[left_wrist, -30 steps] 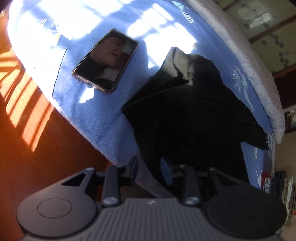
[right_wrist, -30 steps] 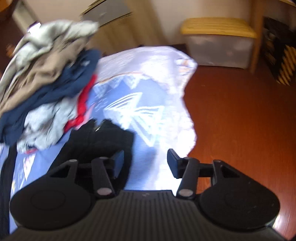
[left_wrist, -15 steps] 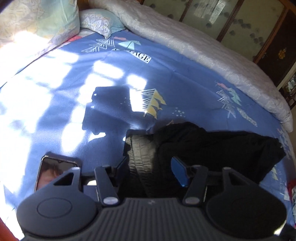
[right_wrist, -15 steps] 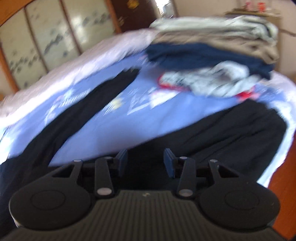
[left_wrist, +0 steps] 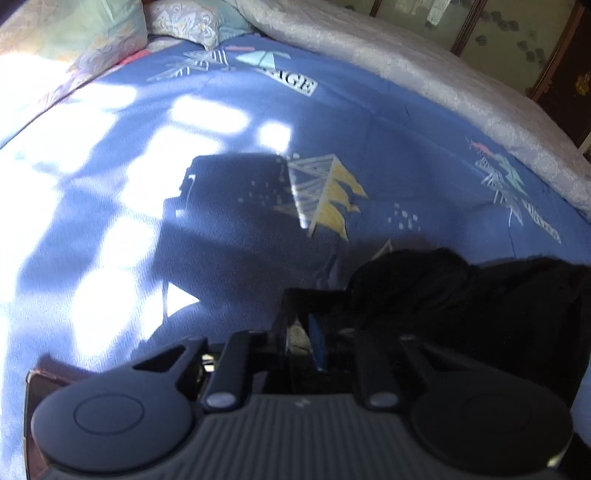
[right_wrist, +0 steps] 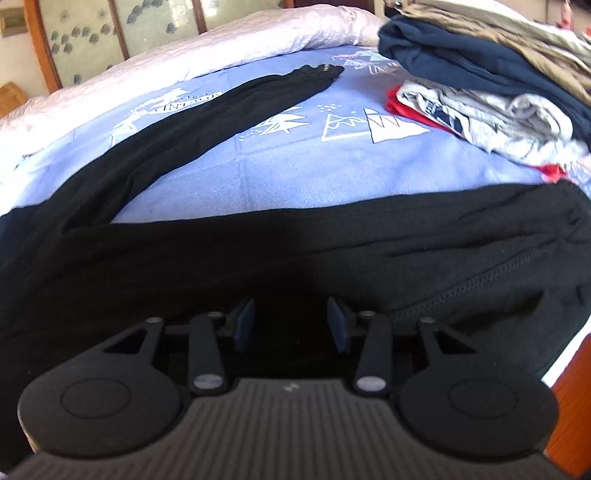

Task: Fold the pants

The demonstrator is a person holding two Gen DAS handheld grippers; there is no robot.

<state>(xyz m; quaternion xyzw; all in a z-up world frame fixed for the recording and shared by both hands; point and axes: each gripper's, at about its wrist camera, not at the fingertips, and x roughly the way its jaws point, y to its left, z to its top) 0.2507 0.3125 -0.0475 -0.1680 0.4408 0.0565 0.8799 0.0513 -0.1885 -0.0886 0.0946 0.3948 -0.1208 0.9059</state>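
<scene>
Support: bed w/ blue printed blanket (right_wrist: 295, 173). On blanket: black pants (right_wrist: 258, 251), legs spread apart; clothes pile (right_wrist: 480, 85) at far right, just beside one pant leg; white quilt (left_wrist: 443, 85) along far edge; pillows (left_wrist: 92, 33) at head.

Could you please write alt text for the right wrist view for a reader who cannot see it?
The right hand-held gripper, jaws apart, sits low over black pants spread across a blue patterned bedspread, one leg stretching away to the upper left. A pile of clothes lies at the upper right.
</scene>
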